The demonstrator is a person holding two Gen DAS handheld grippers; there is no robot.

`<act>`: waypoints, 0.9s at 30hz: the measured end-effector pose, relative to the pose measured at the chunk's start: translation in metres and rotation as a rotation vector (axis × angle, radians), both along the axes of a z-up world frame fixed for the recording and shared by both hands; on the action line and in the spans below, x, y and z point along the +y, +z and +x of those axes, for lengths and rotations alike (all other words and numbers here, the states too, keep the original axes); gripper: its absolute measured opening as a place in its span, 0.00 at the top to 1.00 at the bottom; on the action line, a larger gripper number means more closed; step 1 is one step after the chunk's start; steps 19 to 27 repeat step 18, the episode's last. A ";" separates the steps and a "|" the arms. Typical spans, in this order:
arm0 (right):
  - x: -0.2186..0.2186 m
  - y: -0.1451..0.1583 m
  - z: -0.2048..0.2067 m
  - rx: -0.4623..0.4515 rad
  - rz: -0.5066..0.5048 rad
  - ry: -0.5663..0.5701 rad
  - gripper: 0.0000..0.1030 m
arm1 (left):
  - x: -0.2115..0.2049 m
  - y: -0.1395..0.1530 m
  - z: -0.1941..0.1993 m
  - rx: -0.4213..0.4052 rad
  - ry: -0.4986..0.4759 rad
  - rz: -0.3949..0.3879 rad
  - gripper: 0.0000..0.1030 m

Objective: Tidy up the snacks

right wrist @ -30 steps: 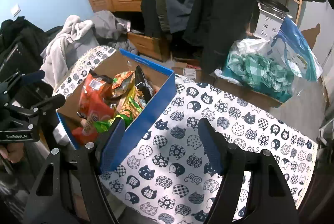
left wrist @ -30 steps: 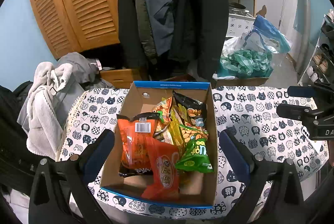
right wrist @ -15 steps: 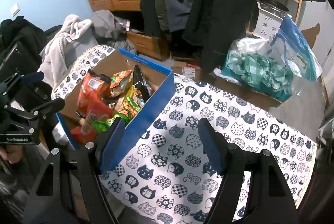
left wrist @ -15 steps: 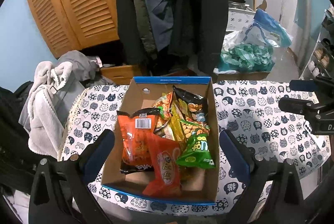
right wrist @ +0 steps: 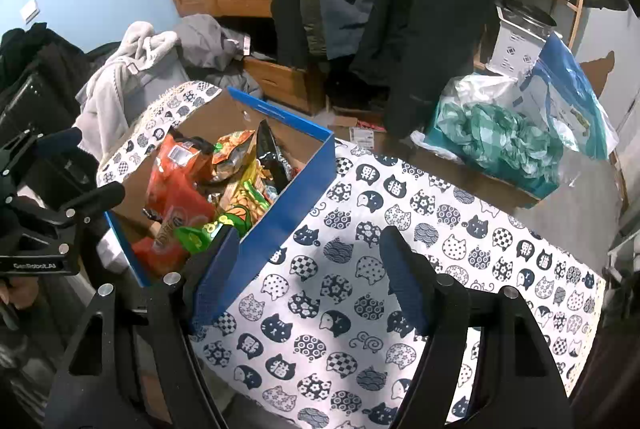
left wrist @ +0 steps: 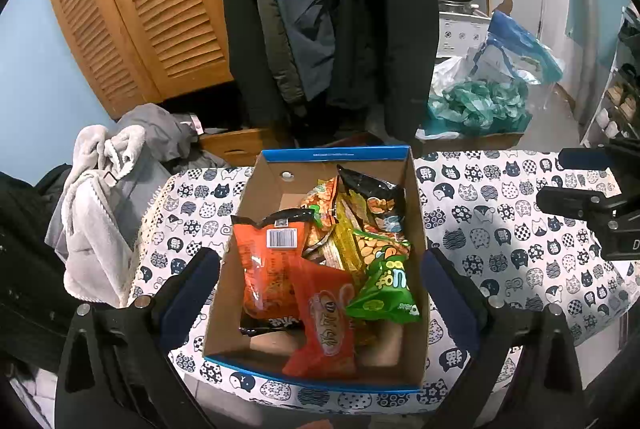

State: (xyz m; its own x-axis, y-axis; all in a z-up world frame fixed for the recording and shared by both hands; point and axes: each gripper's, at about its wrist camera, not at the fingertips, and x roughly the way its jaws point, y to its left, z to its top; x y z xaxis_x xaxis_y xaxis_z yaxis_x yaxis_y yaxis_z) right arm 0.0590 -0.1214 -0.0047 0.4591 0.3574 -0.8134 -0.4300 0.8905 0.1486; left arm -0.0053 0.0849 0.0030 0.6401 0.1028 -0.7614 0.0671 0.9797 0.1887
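Note:
A blue-edged cardboard box (left wrist: 264,185) stands on the cat-print tablecloth and holds several snack bags: an orange bag (left wrist: 268,261), a red bag (left wrist: 328,317), a green bag (left wrist: 388,289), a yellow peanut bag (left wrist: 368,241) and a black bag (left wrist: 372,193). My left gripper (left wrist: 320,289) is open, its fingers wide on either side of the box's near half, above it. My right gripper (right wrist: 308,281) is open and empty over the tablecloth (right wrist: 400,229), just right of the box (right wrist: 288,197). The snacks (right wrist: 176,185) show there too.
Coats hang behind the table (left wrist: 340,9). A grey robe and clothes pile (left wrist: 104,181) lie at the left. A box with teal plastic bags (left wrist: 480,105) stands at the back right. The table's near edge runs just below the cardboard box.
The left gripper has risen and drawn back slightly, so the box sits lower and a little smaller in its view. The right gripper has barely moved. Both stay open.

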 end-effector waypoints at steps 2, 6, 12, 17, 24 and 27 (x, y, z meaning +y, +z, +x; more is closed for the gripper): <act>0.000 0.000 0.000 0.001 0.000 0.000 0.30 | 0.001 0.000 0.000 0.000 0.001 0.000 0.02; 0.000 0.000 0.000 0.002 0.000 0.000 0.30 | 0.001 0.000 0.001 -0.007 0.002 0.011 0.02; 0.001 0.000 0.000 0.001 0.000 0.000 0.30 | 0.001 0.001 0.000 -0.011 -0.004 0.016 0.02; 0.001 0.000 0.000 0.001 0.000 -0.001 0.30 | 0.001 0.001 0.002 -0.007 -0.006 0.018 0.02; 0.001 0.000 0.000 0.001 -0.001 -0.001 0.30 | 0.002 0.000 0.003 -0.004 -0.007 0.018 0.02; 0.001 0.000 0.000 0.001 -0.001 -0.001 0.30 | 0.002 0.000 0.003 -0.004 -0.007 0.018 0.02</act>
